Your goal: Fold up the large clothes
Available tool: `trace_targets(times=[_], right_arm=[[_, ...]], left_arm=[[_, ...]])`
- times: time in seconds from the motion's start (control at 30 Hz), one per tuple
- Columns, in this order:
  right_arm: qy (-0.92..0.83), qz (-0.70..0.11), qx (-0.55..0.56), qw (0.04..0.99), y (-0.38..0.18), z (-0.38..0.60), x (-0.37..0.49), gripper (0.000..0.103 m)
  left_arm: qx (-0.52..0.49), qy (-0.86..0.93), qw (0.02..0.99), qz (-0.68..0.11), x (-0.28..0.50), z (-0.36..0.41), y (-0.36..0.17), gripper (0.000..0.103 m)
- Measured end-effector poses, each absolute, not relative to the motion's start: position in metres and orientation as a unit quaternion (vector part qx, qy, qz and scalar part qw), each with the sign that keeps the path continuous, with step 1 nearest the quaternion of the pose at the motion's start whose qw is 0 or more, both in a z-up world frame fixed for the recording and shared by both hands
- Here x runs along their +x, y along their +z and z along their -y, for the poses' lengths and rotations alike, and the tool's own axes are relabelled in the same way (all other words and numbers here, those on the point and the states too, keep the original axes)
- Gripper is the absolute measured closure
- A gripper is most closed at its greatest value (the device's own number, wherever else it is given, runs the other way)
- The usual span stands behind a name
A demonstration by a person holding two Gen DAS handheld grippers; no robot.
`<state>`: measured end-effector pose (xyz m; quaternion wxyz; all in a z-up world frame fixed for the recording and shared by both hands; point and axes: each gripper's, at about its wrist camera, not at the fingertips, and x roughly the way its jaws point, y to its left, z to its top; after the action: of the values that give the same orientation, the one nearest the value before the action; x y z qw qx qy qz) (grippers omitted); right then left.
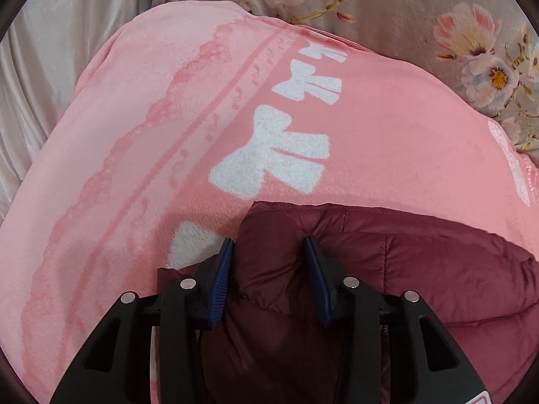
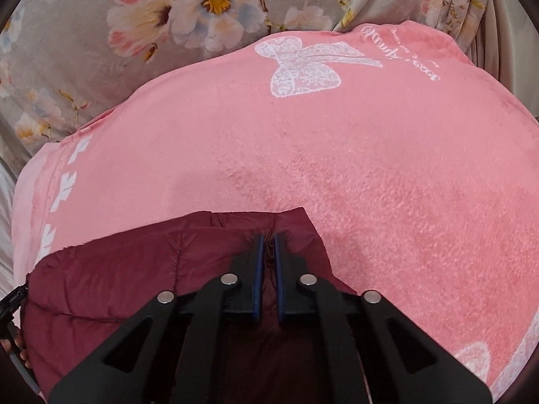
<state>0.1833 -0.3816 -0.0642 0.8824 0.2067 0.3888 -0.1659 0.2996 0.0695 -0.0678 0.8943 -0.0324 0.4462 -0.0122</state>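
A dark red quilted puffer jacket [image 1: 421, 262] lies on a pink blanket [image 1: 387, 128]. In the left wrist view my left gripper [image 1: 269, 245] has its blue pads on either side of a thick bunch of the jacket's corner, the jaws set apart by the padding. In the right wrist view the same jacket [image 2: 118, 276] fills the lower left, and my right gripper [image 2: 268, 240] is shut tight on a thin fold of its edge. The jacket hangs over both grippers' lower parts, and its far side is hidden.
The pink blanket [image 2: 370, 168] with white bow prints covers a bed. A floral sheet [image 2: 84, 60] lies beyond it, also in the left wrist view [image 1: 421, 10]. Pale satin fabric [image 1: 37, 77] lies at the left.
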Motion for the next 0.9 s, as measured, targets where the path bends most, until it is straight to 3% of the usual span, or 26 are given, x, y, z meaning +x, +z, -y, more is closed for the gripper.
trace_targets(times=[0.2, 0.73, 0.9], right_arm=[[-0.173, -0.382, 0.216, 0.882, -0.078, 0.384, 0.184, 0.1], [-0.17, -0.375, 0.225, 0.883, -0.082, 0.388, 0.186, 0.102], [-0.188, -0.347, 0.262, 0.881, -0.074, 0.402, 0.173, 0.102]], left_arm=[[-0.036, -0.003, 0.901, -0.431, 0.302, -0.071, -0.079, 0.057], [-0.007, 0.022, 0.905, -0.425, 0.303, -0.061, -0.083, 0.054], [-0.02, 0.037, 0.903, -0.428, 0.304, -0.069, -0.079, 0.045]])
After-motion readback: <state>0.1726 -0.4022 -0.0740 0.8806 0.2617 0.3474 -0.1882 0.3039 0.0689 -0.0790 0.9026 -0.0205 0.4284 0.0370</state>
